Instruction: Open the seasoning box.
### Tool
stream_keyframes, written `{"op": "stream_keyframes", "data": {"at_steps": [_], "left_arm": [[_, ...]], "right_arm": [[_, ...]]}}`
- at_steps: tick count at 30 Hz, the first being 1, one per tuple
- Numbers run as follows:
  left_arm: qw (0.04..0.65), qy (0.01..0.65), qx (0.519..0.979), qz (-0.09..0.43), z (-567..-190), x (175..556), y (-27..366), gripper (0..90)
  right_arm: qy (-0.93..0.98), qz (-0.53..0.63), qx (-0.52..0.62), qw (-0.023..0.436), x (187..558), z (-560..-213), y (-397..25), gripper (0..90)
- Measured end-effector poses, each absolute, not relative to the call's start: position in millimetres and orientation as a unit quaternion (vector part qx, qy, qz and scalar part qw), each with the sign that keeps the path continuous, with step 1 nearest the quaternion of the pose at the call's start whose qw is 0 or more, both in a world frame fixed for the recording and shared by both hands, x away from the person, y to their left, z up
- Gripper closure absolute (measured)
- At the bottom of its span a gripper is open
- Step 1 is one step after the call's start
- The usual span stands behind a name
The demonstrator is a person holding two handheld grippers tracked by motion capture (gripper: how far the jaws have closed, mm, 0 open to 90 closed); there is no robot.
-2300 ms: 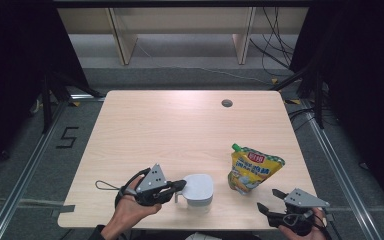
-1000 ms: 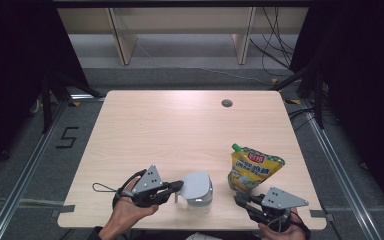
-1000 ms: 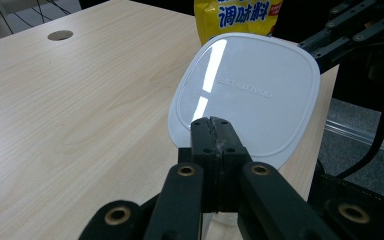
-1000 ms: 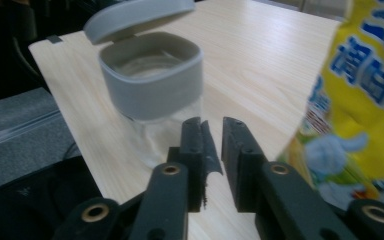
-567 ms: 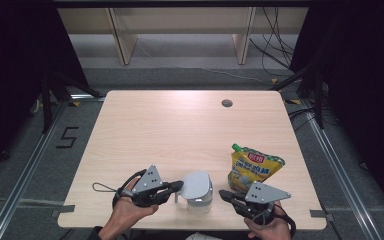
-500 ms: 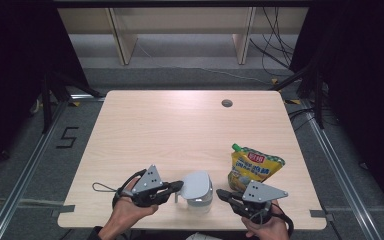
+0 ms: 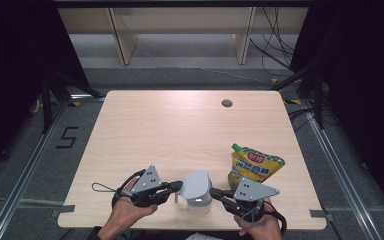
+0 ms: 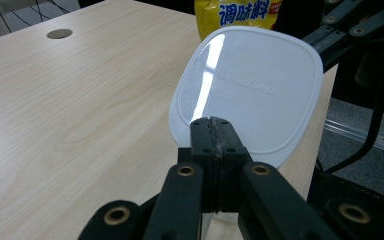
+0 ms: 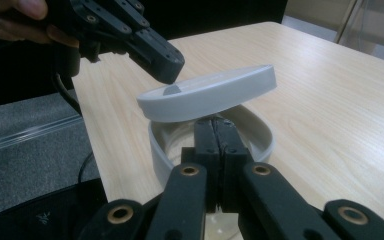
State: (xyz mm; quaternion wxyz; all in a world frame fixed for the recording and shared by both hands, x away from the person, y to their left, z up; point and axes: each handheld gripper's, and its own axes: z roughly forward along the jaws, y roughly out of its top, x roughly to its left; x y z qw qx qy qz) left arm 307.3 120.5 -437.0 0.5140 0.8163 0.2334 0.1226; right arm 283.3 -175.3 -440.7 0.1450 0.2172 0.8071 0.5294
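Observation:
A white rounded-square lid [image 7: 196,183] hangs tilted over its translucent white container [image 7: 200,205] near the table's front edge. My left gripper [image 7: 178,188] is shut on the lid's left edge. In the left gripper view the jaws [image 8: 213,125] pinch the lid [image 8: 250,95], whose top faces the camera. My right gripper [image 7: 216,193] comes from the right and is shut on the container's near wall. In the right gripper view the lid [image 9: 210,92] floats above the open container [image 9: 260,137], with the right gripper [image 9: 214,123] closed on the rim and the left gripper [image 9: 166,70] at the lid's far side.
A yellow seasoning pouch [image 7: 254,166] with a green cap lies right of the container, close behind my right hand. A round cable hole [image 7: 226,103] sits at the table's far side. The wooden tabletop [image 7: 180,135] is bare in the middle and left. Shelving stands beyond the table.
My right gripper has travelled left from the front right corner to the container and closed on its rim. The lid has tipped up off the container in my left gripper.

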Motion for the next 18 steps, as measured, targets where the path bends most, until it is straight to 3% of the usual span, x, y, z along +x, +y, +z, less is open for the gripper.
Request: {"op": "stream_keyframes", "data": {"at_steps": [14,15,18], "left_arm": [[0.509,0.244,0.818,0.114,-454.3,288.2,146.0,65.9],[0.507,0.244,0.819,0.117,-457.0,285.5,151.9,58.2],[0.506,0.25,0.815,0.127,-460.7,282.7,158.6,51.0]], "right_arm": [[0.808,0.531,0.199,0.157,283.9,-431.2,-162.1,90.0],[0.805,0.534,0.199,0.166,283.8,-430.2,-161.0,90.0],[0.807,0.533,0.198,0.16,283.6,-429.1,-159.7,90.0]]}}
